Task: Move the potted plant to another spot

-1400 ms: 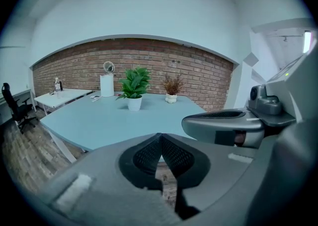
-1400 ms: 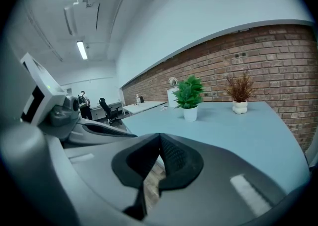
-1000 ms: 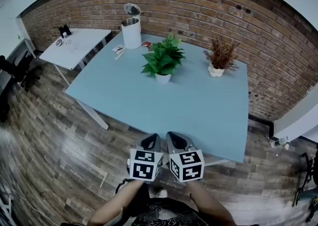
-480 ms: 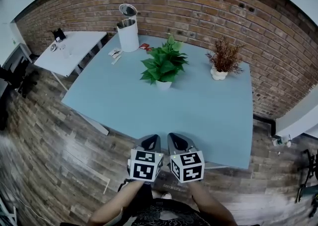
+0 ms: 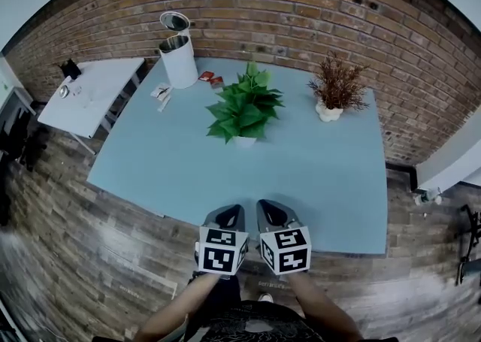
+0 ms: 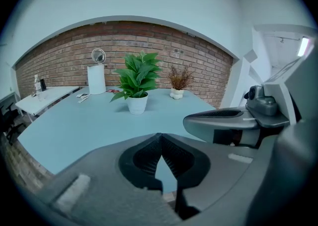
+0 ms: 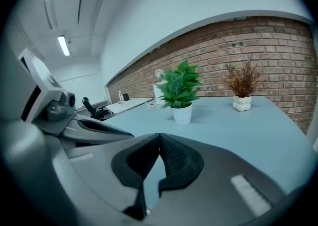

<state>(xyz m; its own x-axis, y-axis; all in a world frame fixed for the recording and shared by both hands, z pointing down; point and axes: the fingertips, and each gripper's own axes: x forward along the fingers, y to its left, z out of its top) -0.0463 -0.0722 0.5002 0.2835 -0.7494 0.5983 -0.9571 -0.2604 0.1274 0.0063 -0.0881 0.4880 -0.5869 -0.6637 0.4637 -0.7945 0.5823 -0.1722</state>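
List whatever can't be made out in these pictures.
Green plant's pot: head view, mostly hidden under its own leaves.
Small items beside the white bin: head view, too small to identify.
Objects on the white side table: head view, too small.
Person's arms: head view, cut off by the bottom edge.

No writing can be read from here. The cubes on the left gripper and right gripper bear only black-and-white square markers, no letters or digits. Any print on the red packets on the table is too small to tell.
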